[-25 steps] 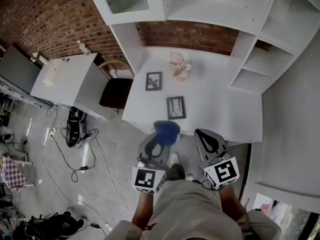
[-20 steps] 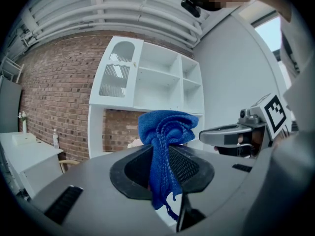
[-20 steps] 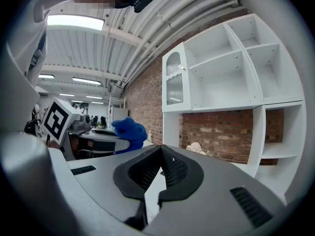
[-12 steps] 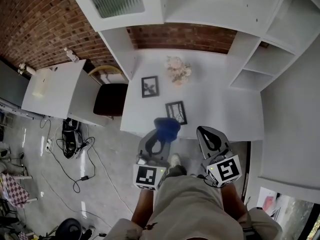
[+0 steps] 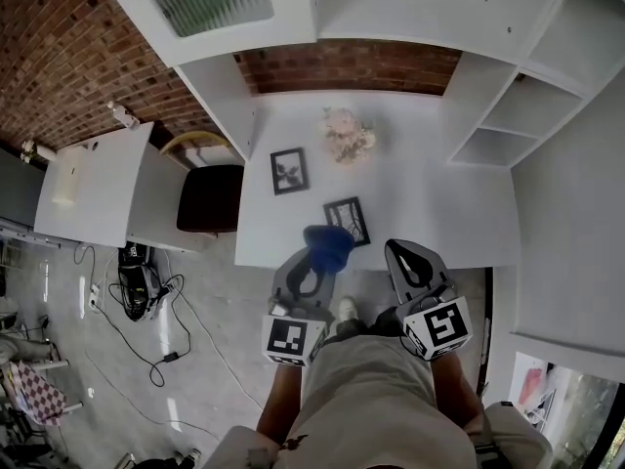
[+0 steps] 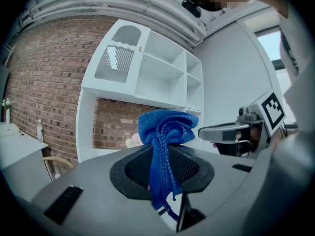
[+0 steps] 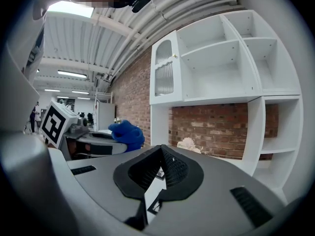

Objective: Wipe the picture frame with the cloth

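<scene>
White desk [image 5: 430,203] fills the middle of the head view; brick wall [image 5: 59,57] along the top, white shelving [image 5: 508,115] upper right, dark chair [image 5: 208,198] and a second white table [image 5: 98,189] at left, cables [image 5: 146,281] on grey floor lower left. On the desk a picture frame [image 5: 347,220] lies near the front edge at centre; second frame [image 5: 289,171] sits up and left of it, pale flowers [image 5: 344,135] above both near the wall. Left gripper [image 5: 314,267] at lower centre has its jaws clamped on a bunched blue cloth [image 5: 327,245], which sticks out past the tips and hangs down between them in the left gripper view. In the head view the cloth sits just below the picture frame's lower left corner; contact cannot be told, and it looks held in the air at the desk edge. Right gripper [image 5: 405,262] is lower right of centre, jaws pressed together at the tips with nothing between them, apart from both frames. Step looks like the approach, wiping not yet begun; the next move calls for bringing the cloth forward and down onto the picture frame's face, then stroking across it; the right gripper could steady the frame so it doesn't slide on the smooth top.
</scene>
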